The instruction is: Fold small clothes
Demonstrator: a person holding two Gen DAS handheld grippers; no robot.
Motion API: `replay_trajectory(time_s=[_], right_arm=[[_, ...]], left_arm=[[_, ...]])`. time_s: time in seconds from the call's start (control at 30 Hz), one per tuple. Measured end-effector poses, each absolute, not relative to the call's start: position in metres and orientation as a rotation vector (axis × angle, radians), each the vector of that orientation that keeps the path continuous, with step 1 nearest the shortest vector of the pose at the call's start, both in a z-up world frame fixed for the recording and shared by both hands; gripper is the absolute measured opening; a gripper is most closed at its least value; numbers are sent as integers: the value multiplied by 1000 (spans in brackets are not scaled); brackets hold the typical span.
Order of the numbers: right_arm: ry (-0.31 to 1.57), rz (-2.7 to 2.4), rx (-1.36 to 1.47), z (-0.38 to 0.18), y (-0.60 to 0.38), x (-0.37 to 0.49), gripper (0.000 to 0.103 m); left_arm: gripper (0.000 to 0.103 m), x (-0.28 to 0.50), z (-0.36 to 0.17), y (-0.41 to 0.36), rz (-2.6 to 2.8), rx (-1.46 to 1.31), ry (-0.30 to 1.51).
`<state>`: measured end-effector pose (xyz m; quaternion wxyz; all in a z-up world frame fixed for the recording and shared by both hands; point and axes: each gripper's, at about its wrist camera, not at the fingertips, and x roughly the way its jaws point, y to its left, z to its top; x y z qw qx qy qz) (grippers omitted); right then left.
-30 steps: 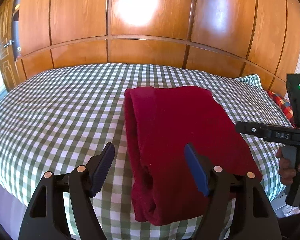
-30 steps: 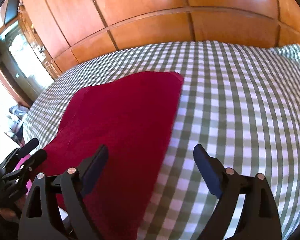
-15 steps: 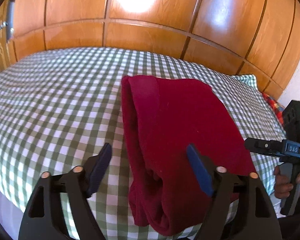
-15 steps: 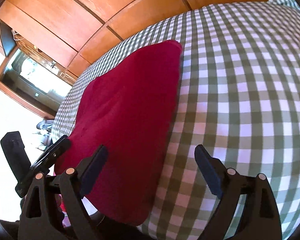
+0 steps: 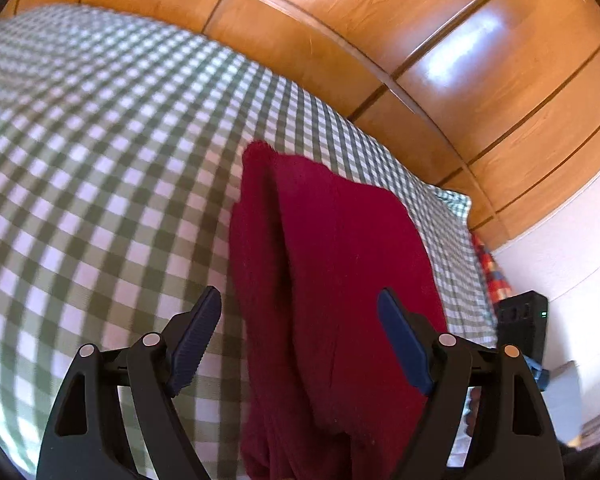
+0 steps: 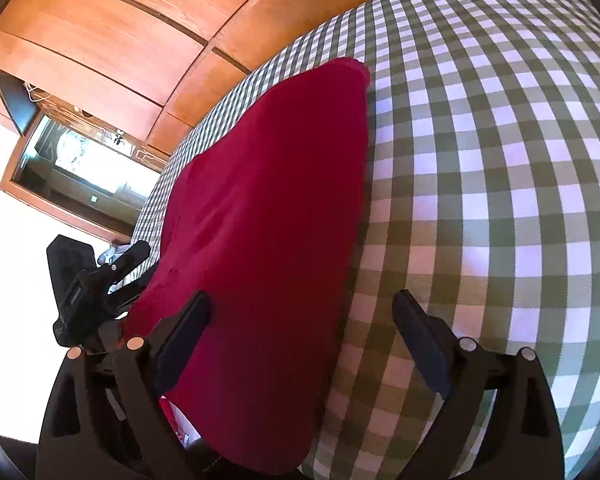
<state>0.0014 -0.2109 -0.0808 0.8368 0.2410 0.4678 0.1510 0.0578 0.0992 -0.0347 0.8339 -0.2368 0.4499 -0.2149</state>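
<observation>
Both your grippers stand with their fingers spread wide and nothing between the pads: the left gripper (image 5: pixel 300 334), whose jaws have just been opening, hangs over the near end of the red garment (image 5: pixel 332 280), and the right gripper (image 6: pixel 302 338) straddles that garment's right edge. On the green checked bedcover (image 5: pixel 100 160) the garment already lies folded lengthwise into a long, narrow, layered strip with its near end drooping over the bed's edge, so I judge what is left is to grip that near end and fold it across toward the far end.
</observation>
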Motion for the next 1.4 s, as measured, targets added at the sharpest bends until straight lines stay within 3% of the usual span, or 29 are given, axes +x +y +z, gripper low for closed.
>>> replay_trajectory(time_s=[0.47,0.63,0.87,1.13,1.4], right_arm=[[1025,434,489,-96,-200,26,90],[1033,460,447,-99,-184,36,68],[1011,460,381,-91,-175,30,57],[968,409,325,-68,-194,0,52],[894,243,364,-48,-263,-40,52]], left_arm=[[78,69,-74,100,-600,-643,1045],[62,69,-76,83,-645,-580,1034],[43,62,-76,85,-674,-619,987],[38,46,-51,54,-758,-593,939],[38,62,-44,-44,-896,-503,991]])
